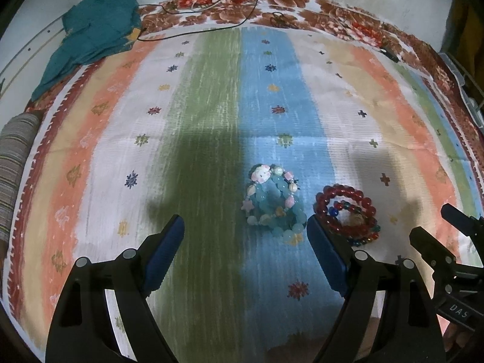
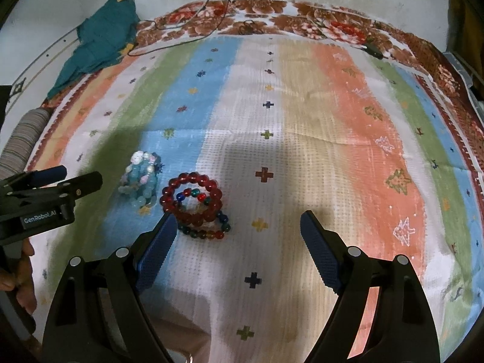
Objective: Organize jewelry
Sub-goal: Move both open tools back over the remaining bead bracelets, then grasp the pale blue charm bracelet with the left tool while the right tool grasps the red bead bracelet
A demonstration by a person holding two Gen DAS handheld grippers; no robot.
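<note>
A: Fig., near to far. Left gripper and right gripper: jaws wide apart, nothing between the pads, nothing held. Both hang above the striped cloth.

B: And the jewelry?

A: Two heaps on the cloth, just beside each other. Pale blue bead bracelets w/ pastel charms, on the blue stripe, between the left jaws' line of sight. Red bead bracelets, stacked over a multicolour strand, just ahead of the right gripper's left pad.

B: Handling?

A: Judged: light, loose strands, prob. elastic-strung; beads hard, glossy, round, so apt to roll or slip off a pad. Coils may sag or untangle when lifted. Best hold: pinch across one side of a ring, over the strand, not on a single bead.

B: Any writing?

A: "GenRobot.AI" on the left gripper's body in the right wrist view; "DAS" on the other unit. Far off: teal garment, cables, floral blanket edge. No text there.
</note>
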